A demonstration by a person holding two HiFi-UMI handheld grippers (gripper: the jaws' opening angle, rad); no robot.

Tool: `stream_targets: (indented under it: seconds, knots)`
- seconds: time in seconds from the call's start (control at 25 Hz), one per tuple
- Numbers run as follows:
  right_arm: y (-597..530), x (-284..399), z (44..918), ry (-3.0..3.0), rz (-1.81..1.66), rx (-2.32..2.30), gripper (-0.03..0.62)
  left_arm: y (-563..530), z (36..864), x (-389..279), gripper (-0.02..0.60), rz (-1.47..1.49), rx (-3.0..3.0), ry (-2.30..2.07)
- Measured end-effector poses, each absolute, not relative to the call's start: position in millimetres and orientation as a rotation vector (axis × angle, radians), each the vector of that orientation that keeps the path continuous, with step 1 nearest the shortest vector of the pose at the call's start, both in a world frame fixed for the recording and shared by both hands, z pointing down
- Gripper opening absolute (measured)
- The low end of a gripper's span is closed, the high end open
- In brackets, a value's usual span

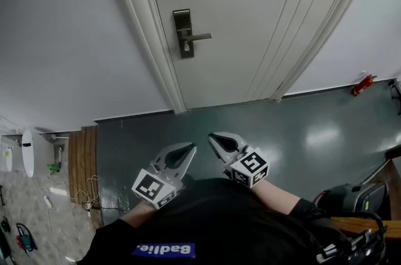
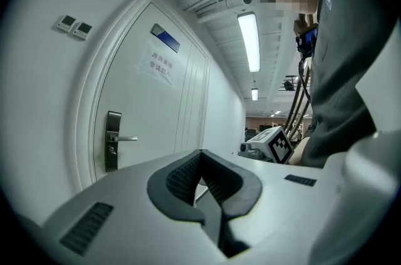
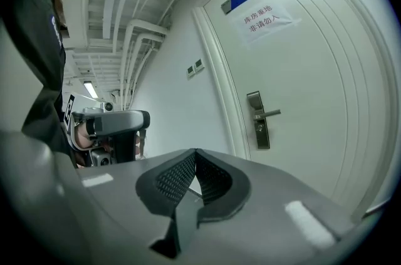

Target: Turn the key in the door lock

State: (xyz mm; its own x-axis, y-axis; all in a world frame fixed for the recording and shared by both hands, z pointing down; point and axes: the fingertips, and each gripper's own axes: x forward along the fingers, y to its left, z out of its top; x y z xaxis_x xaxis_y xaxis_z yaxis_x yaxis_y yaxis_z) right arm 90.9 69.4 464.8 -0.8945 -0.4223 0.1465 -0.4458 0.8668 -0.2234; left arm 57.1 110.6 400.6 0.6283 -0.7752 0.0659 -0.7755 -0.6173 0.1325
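Well back from the white door (image 1: 250,13), both grippers are pinched shut on nothing.
The grey left gripper (image 1: 186,150) and grey right gripper (image 1: 215,139) must get close to the silver metal door lock (image 1: 182,19); its small key (image 1: 185,46) is maybe under the handle (image 1: 200,37). Open wide, pinch the key flat, turn slowly.
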Motion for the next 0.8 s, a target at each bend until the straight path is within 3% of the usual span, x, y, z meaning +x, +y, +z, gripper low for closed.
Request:
stream_targets:
  seconds: [0.4, 0.64, 0.8]
  knots:
    - [-23, 24, 477, -2.914, 0.489, 0.769, 0.003, 22, 408, -22, -0.006, -0.028, 2.719, -1.23]
    - [-101, -27, 493, -2.906, 0.867, 0.897, 0.018, -44, 406, -81, -0.006, -0.04, 2.765, -1.097]
    - [-139, -47, 498, -2.885, 0.906, 0.984, 0.031, -72, 413, -108, -0.006, -0.004, 2.783, -1.014]
